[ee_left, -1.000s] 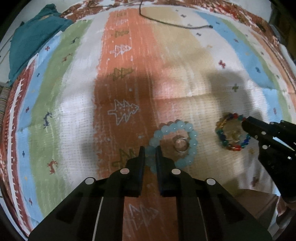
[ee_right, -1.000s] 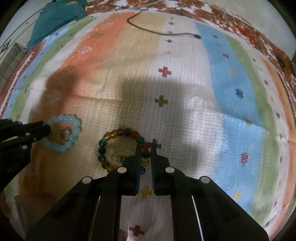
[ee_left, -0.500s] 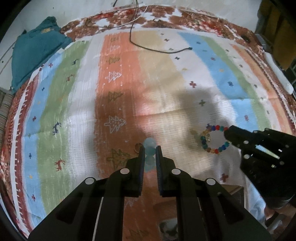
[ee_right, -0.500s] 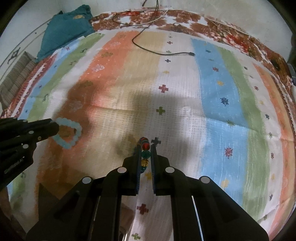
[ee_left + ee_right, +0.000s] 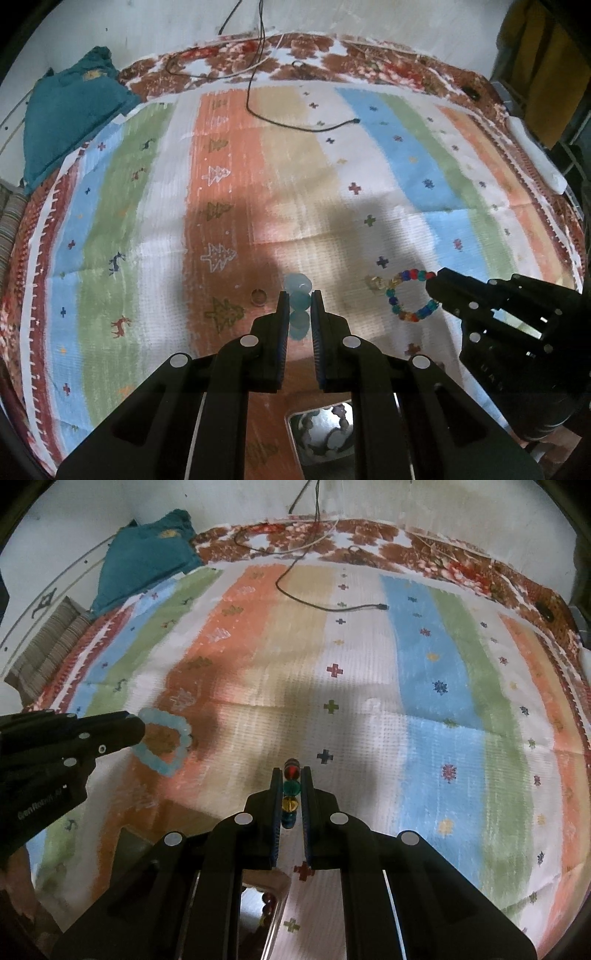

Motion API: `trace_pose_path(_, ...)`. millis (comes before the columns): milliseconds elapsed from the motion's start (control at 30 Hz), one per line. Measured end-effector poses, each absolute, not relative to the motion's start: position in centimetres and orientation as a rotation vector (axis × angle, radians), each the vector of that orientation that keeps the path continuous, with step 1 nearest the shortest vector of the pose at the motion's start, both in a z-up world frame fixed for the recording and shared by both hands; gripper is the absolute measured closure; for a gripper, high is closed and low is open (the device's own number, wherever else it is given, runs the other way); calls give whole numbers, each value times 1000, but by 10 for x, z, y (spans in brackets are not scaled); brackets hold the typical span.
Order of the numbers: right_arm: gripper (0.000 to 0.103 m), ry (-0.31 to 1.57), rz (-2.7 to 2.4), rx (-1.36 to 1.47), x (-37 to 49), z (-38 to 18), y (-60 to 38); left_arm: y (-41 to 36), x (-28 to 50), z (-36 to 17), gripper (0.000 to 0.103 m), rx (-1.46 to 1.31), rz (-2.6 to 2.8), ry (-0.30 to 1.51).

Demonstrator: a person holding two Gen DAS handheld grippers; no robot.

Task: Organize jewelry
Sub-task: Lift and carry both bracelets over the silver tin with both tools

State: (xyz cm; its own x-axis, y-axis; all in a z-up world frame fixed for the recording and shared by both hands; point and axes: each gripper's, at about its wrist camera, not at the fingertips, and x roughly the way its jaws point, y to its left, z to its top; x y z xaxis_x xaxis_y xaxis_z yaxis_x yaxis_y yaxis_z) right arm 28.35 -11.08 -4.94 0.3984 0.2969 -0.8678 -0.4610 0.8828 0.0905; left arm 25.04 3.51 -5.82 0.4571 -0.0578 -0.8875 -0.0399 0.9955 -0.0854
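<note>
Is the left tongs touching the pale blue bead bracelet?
Touching. The left wrist view shows the left tongs closed on the pale blue bead bracelet, beads pinched between both fingers; the right wrist view shows the loop hanging from its tip.

My left gripper (image 5: 299, 295) points forward and slightly down, its two fingers drawn in close and clamped on a string of pale blue beads (image 5: 298, 299). My right gripper (image 5: 291, 771) sits beside it at about the same height, fingers likewise nearly together, pinching a string of coloured beads (image 5: 290, 786). In each wrist view I see the other gripper reaching in from the side, tips aimed toward the middle.
</note>
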Motion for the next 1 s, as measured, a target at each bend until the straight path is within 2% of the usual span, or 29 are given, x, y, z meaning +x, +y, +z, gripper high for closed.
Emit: trace_pose_path(1000, 92, 905, 529, -135, 228, 2, -128, 19, 186, -9, 92, -115, -81, 968)
